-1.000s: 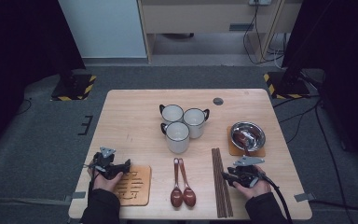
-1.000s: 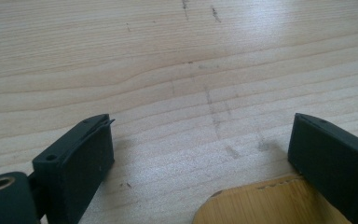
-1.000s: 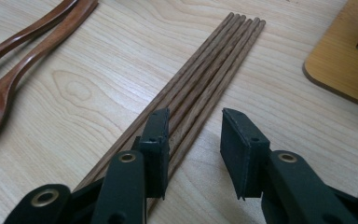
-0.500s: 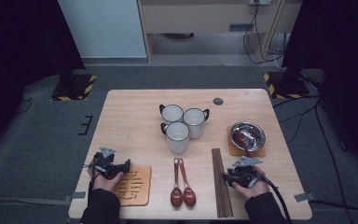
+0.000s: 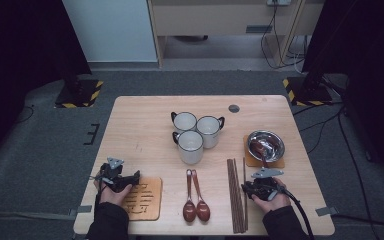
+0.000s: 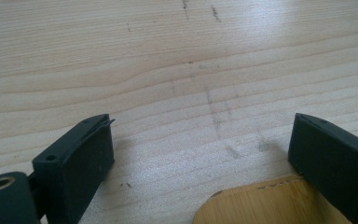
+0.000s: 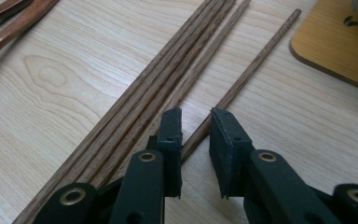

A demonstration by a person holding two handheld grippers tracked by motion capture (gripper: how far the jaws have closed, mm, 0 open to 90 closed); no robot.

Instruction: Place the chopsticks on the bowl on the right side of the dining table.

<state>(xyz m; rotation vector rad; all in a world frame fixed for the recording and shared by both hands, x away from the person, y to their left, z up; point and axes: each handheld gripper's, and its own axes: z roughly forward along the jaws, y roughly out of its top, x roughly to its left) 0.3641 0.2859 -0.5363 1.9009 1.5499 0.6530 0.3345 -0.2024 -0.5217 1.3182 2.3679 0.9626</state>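
In the right gripper view, the right gripper (image 7: 196,140) sits low over the table with its jaws narrow, a slim gap left between the pads. A single wooden chopstick (image 7: 247,79) runs into that gap from ahead; the pads flank it but do not yet press on it. The jaws have just been closing around this stick, so the work in hand looks like pinching one chopstick apart from the rest. Just to the left of the jaws lies the bundle of chopsticks (image 7: 158,93), close beside the lone stick but apart from it. Farther off to the left are the handles of the two wooden spoons (image 7: 14,21); ahead to the right is the corner of a bamboo coaster (image 7: 335,46).

From the high view, beyond the right gripper (image 5: 265,187) stands a steel bowl (image 5: 265,145) on that coaster, and farther still three white mugs (image 5: 196,131).

The left gripper (image 6: 205,154) rests with its jaws wide and nothing between them, bare table (image 6: 168,60) ahead and the edge of a slotted bamboo trivet (image 6: 265,205) just under its right jaw. A further squeeze should seat the grip; a slip could roll the stick toward the bundle.
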